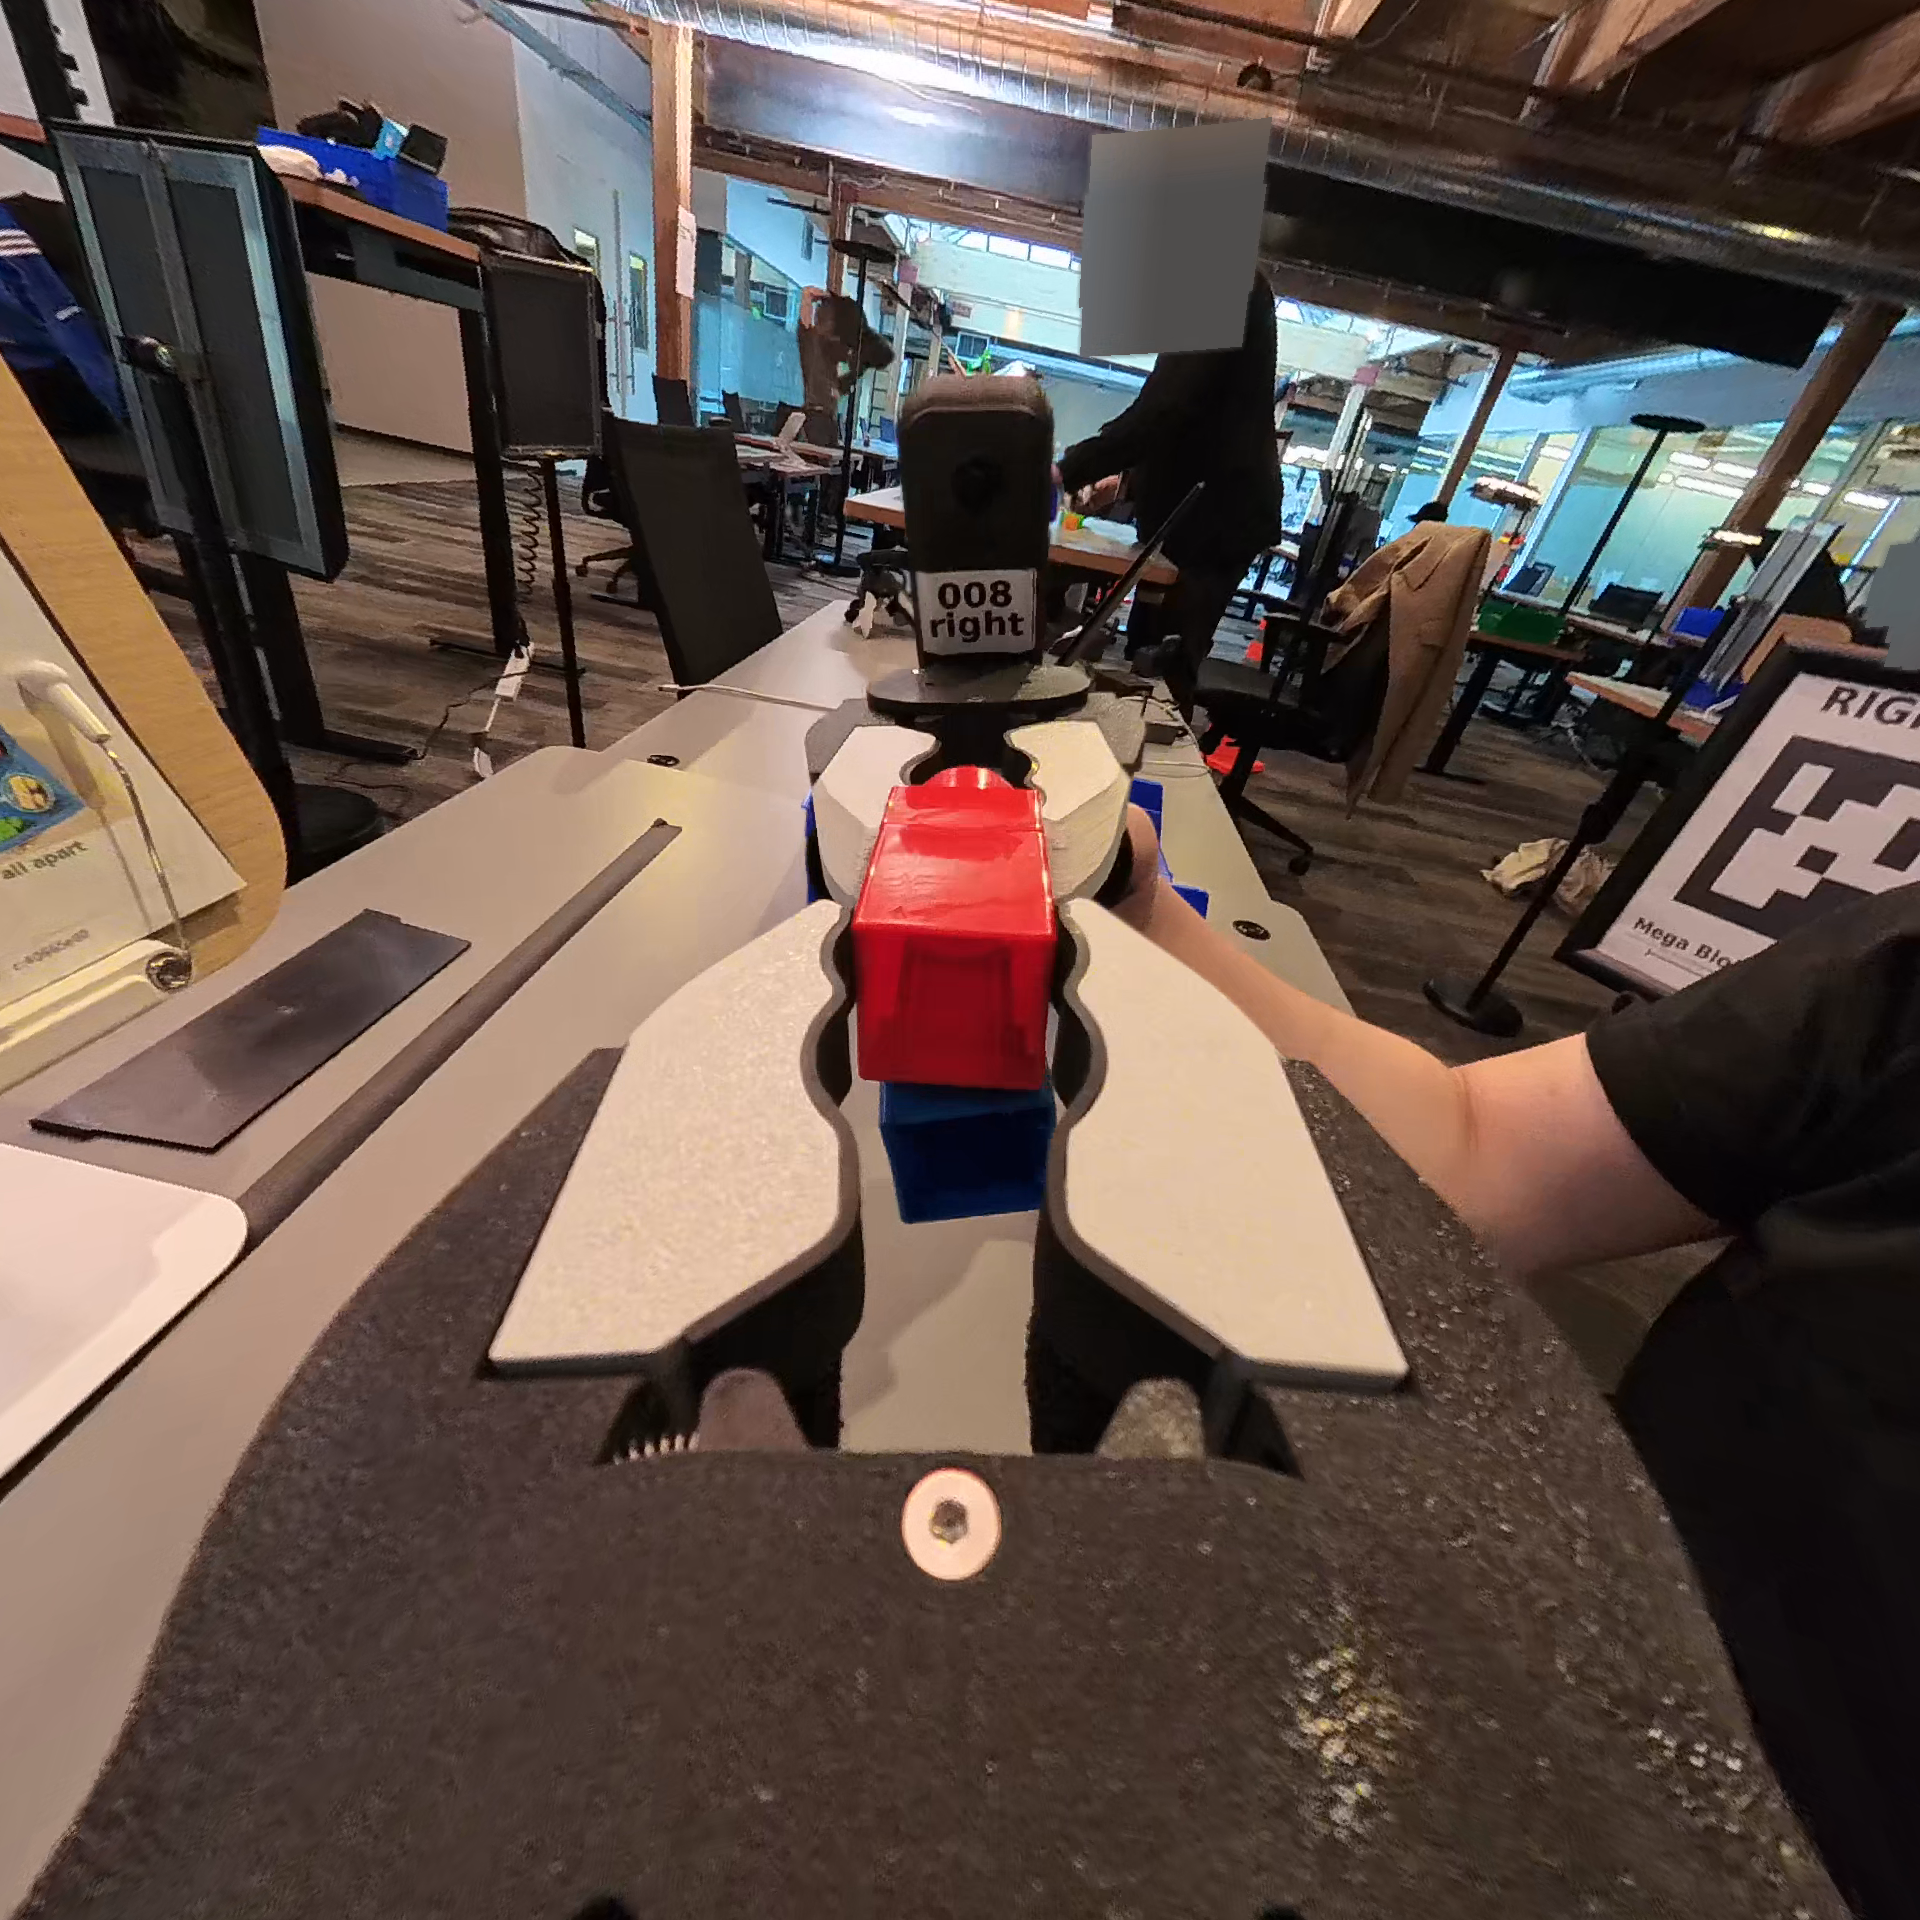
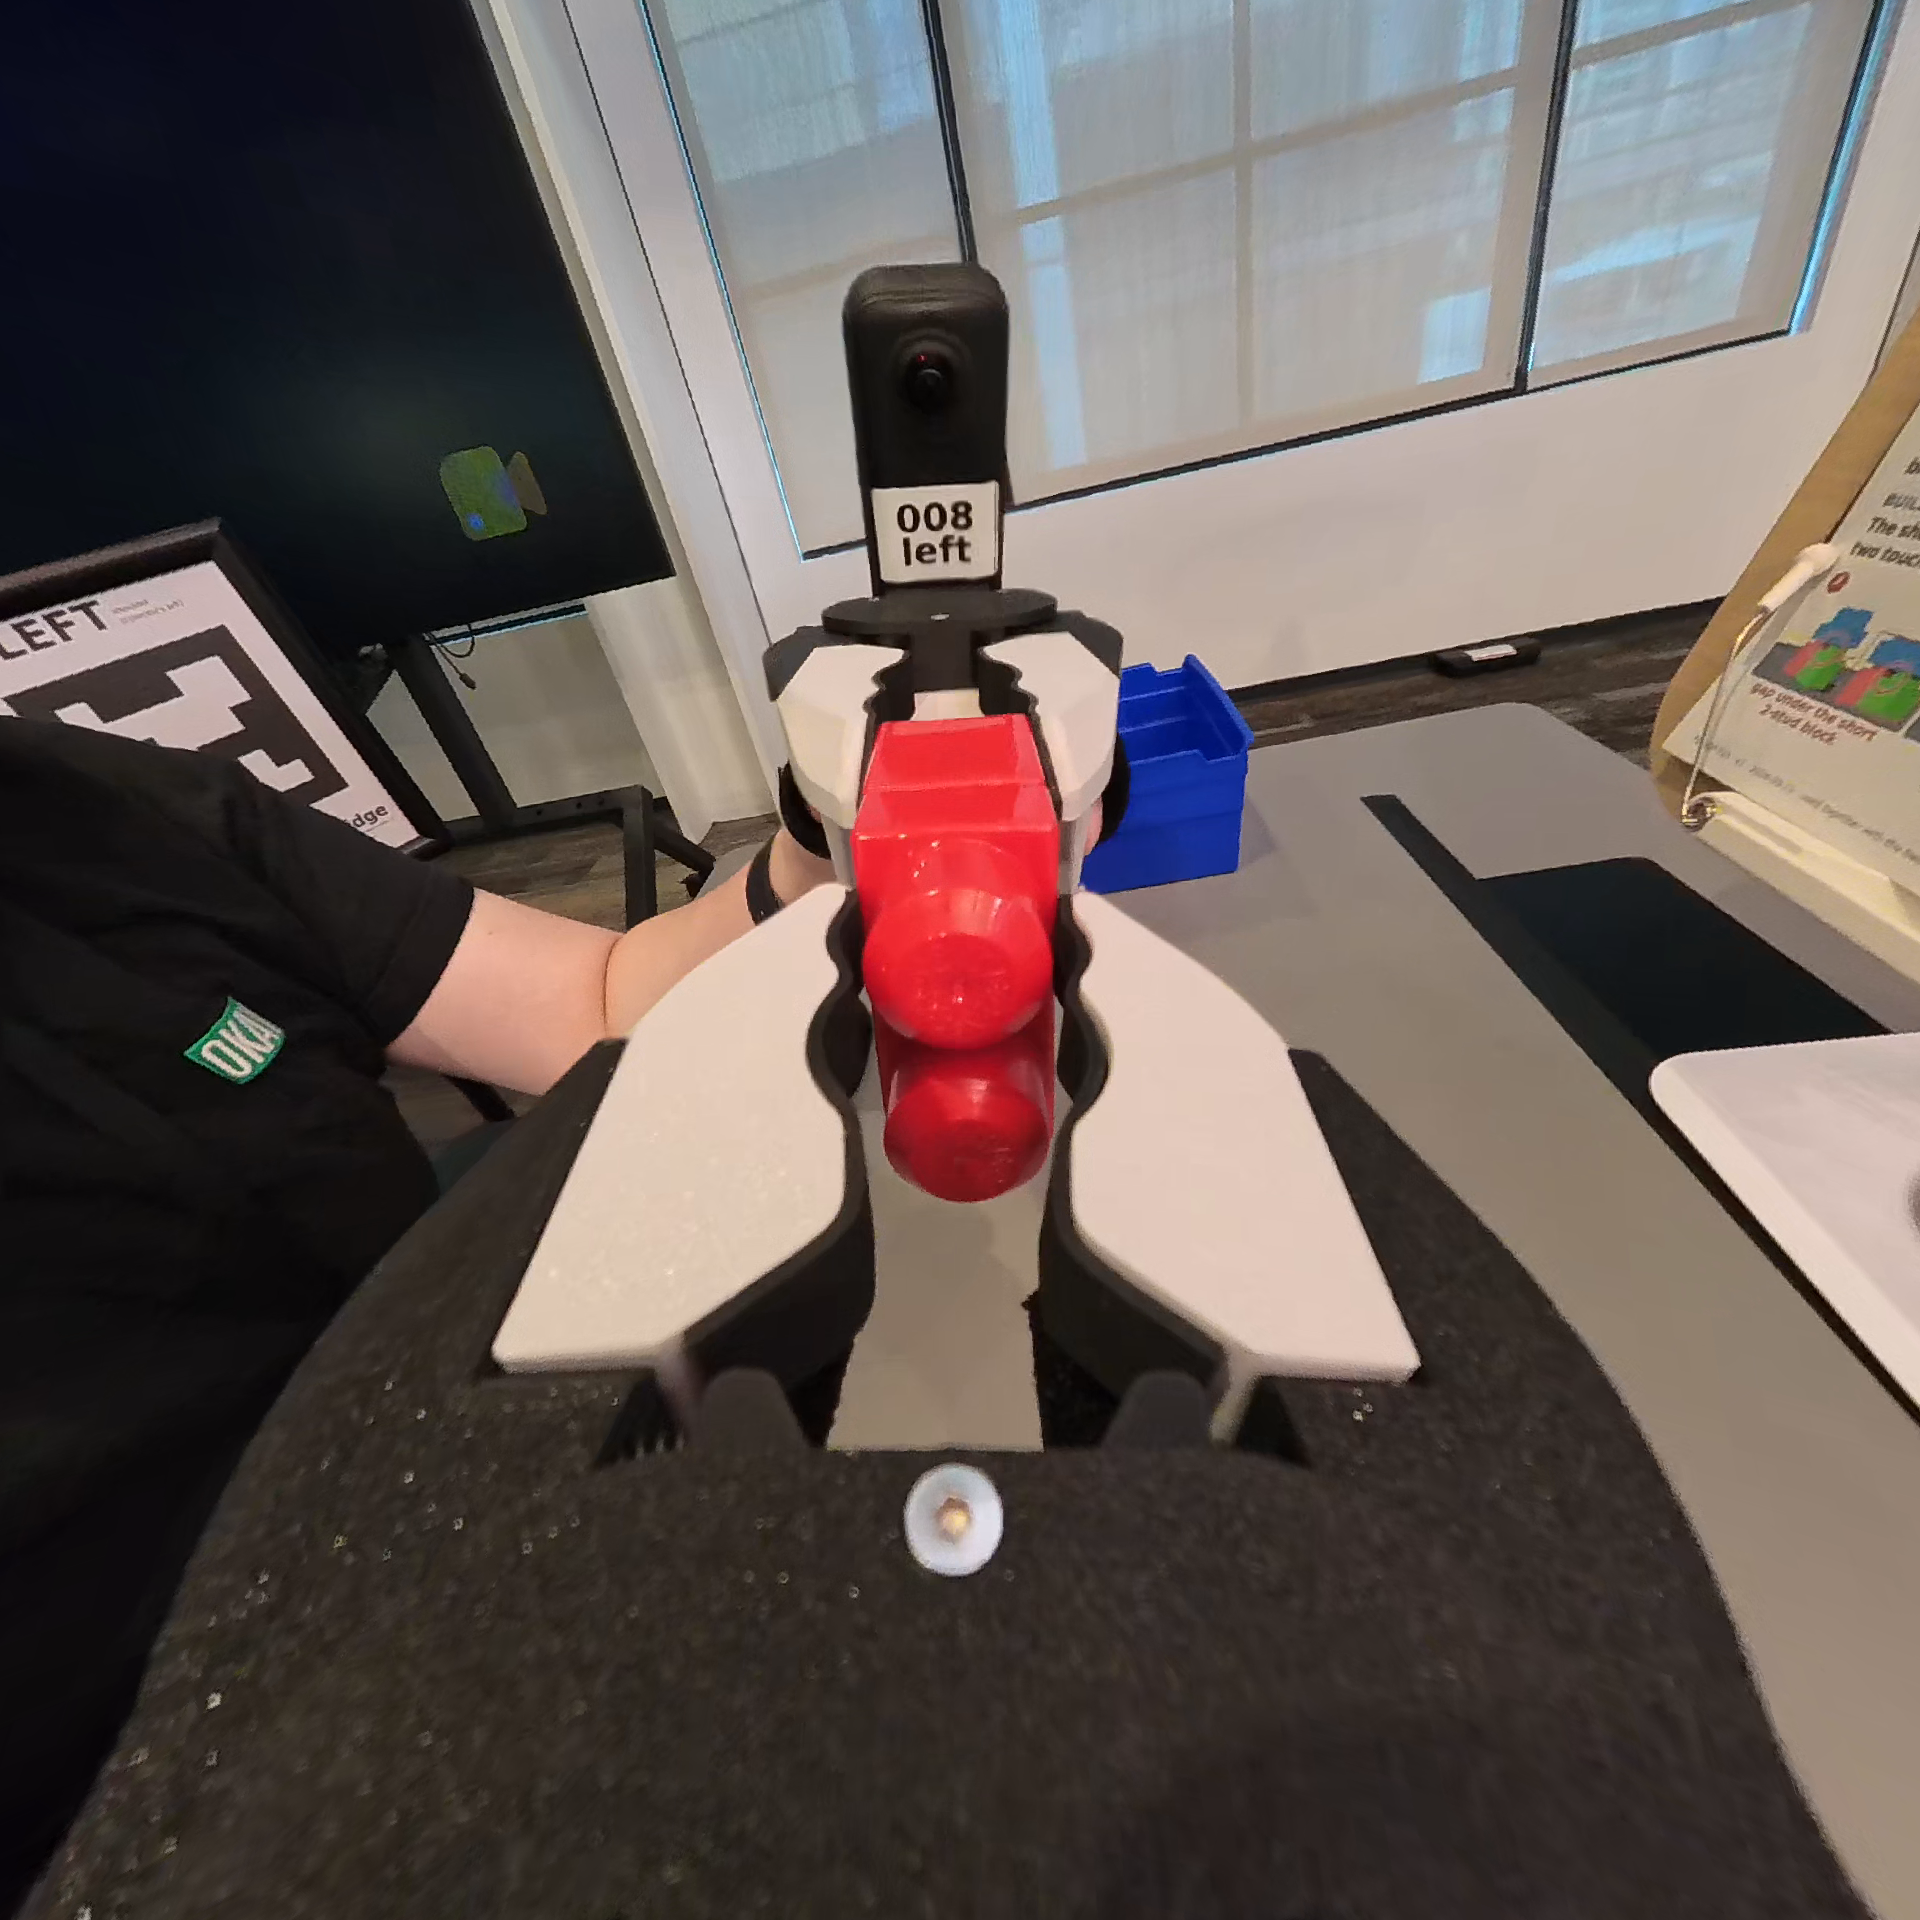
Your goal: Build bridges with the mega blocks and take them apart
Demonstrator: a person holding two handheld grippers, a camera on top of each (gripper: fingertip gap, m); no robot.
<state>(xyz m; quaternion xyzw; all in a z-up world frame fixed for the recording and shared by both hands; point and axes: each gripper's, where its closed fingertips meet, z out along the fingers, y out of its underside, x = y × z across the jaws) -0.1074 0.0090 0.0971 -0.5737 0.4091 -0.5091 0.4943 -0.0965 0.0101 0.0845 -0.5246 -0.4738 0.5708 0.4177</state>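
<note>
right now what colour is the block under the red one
Blue, seen best in the left wrist view, just beneath the red block.

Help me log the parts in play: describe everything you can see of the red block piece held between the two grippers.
The red block piece looks like glossy moulded plastic, apparently two red blocks joined end to end. It is held horizontally above the grey table; the left hand-held gripper clamps one end, the right hand-held gripper the other. Two round studs face the right wrist camera. A blue block shows just below it in the left view; contact is unclear.
</note>
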